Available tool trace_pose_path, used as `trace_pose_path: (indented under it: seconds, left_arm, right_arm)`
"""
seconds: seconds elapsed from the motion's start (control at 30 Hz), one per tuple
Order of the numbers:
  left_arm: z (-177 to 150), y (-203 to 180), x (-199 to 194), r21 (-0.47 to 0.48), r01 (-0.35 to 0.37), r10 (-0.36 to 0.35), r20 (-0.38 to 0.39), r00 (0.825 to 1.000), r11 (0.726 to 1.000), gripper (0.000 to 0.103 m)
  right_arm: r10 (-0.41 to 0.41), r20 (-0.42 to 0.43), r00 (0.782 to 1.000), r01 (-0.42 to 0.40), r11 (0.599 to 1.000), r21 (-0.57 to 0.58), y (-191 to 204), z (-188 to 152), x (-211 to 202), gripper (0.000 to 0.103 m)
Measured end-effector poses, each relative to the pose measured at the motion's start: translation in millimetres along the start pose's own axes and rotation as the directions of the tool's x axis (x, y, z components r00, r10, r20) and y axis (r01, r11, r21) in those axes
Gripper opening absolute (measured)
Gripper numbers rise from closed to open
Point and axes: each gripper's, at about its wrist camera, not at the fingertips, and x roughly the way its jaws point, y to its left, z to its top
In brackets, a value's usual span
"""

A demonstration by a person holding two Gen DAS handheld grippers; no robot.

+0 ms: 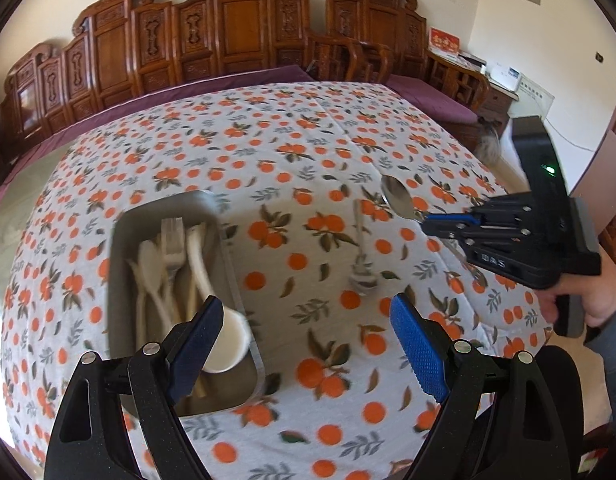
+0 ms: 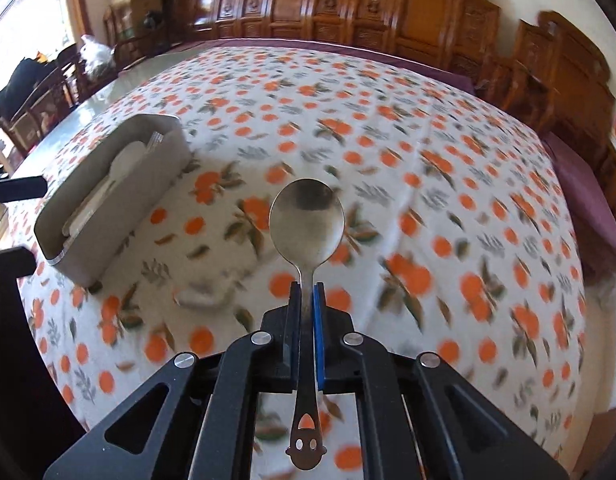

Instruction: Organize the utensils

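Note:
A grey rectangular utensil box sits on the table at the left; it holds white plastic spoons and a metal fork. The box also shows at the left of the right wrist view. My left gripper is open and empty, above the box's near right corner. My right gripper is shut on the neck of a metal spoon, held above the cloth, bowl forward; it shows in the left wrist view too. Another metal utensil lies blurred on the cloth.
The table is covered by a white cloth with an orange-fruit print. Carved wooden chairs line the far side. A purple bench cushion runs along the right edge. A dark chair stands at the left.

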Motion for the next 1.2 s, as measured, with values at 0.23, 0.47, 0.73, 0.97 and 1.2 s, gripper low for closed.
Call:
trace_pose_path:
  seconds: [0.23,0.47,0.73,0.97,1.2]
  left_arm:
    - [5.0,-25.5,32.4,0.033,0.014,-0.013,-0.045,0.999,0.999,0.081]
    - [21.4,-29.9,76.1,-0.010,0.031,-0.033,-0.132,0.991,0.999,0.056]
    - [32.0,-37.7,119.5,-0.010,-0.003,0.001,-0.236,0.972,1.000,0.045]
    - [25.9,-39.3,131.6,0.011,-0.037,0.039,-0.272,0.961,0.999,0.040]
    - [20.5,-50.4,125.7,0.038,-0.014,0.023,-0.261,0.965,0.999,0.023]
  right_arm:
    - [-0.023,0.003,1.000,0.023,0.998,0.058,-25.1,-33.3,-9.3,0.007]
    - [-0.009,0.013,1.000,0.008,0.994,0.106,-39.7,-48.3,-8.9,0.007]
    - [0.006,0.027,1.000,-0.009,0.992,0.126,-45.6,-45.9,-11.1,0.007]
    - [0.012,0.031,0.999,-0.016,0.991,0.132,-47.5,-45.3,-12.1,0.007]
    - [0.014,0.030,0.999,-0.018,0.991,0.132,-46.8,-45.0,-12.0,0.007]
